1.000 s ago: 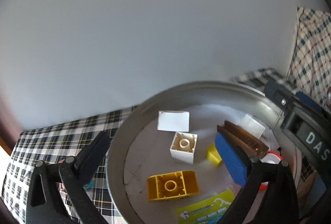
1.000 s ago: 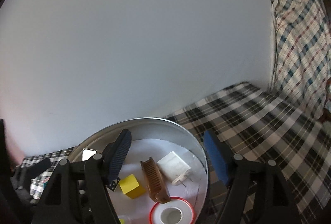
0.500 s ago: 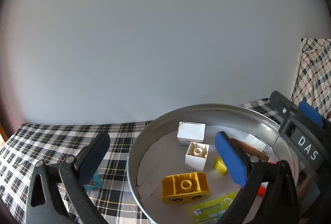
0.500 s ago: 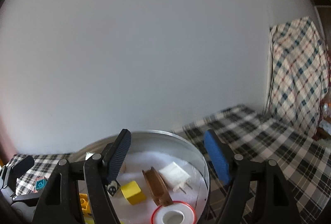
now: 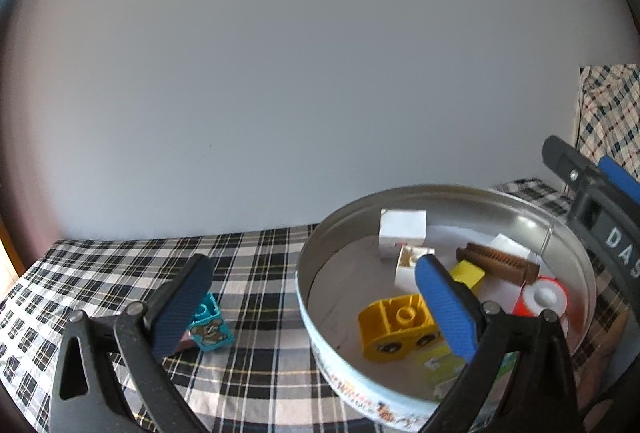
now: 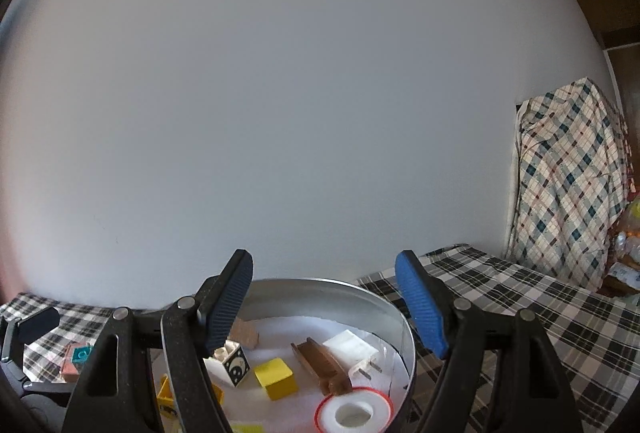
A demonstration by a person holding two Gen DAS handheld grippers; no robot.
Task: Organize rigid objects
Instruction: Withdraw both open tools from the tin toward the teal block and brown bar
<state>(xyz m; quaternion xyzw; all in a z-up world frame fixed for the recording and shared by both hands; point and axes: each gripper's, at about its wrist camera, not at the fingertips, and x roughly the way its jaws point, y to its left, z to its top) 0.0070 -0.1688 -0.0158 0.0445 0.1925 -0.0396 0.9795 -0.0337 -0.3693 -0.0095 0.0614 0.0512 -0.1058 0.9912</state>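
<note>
A round metal tin (image 5: 568, 245) (image 6: 320, 291) stands on a checked cloth. In it lie a yellow brick with wheels (image 5: 394, 327), white blocks (image 5: 402, 233), a small yellow cube (image 6: 276, 377), a brown comb (image 6: 324, 361), a white plug (image 6: 352, 347) and a red-rimmed tape roll (image 6: 354, 413). A teal printed brick (image 5: 210, 325) lies on the cloth left of the tin; it also shows in the right wrist view (image 6: 82, 353). My left gripper (image 5: 312, 303) is open, straddling the tin's left rim. My right gripper (image 6: 324, 305) is open and empty above the tin.
A plain grey wall rises behind the cloth-covered surface (image 5: 120, 265). A plaid fabric (image 6: 572, 185) hangs at the right. A pink block (image 6: 70, 369) sits under the teal brick. The right gripper's body (image 5: 600, 209) stands just right of the tin.
Both views have pulled back and tilted up. The left gripper has shifted left, so the teal brick and more cloth now show. Both grippers stay open.
</note>
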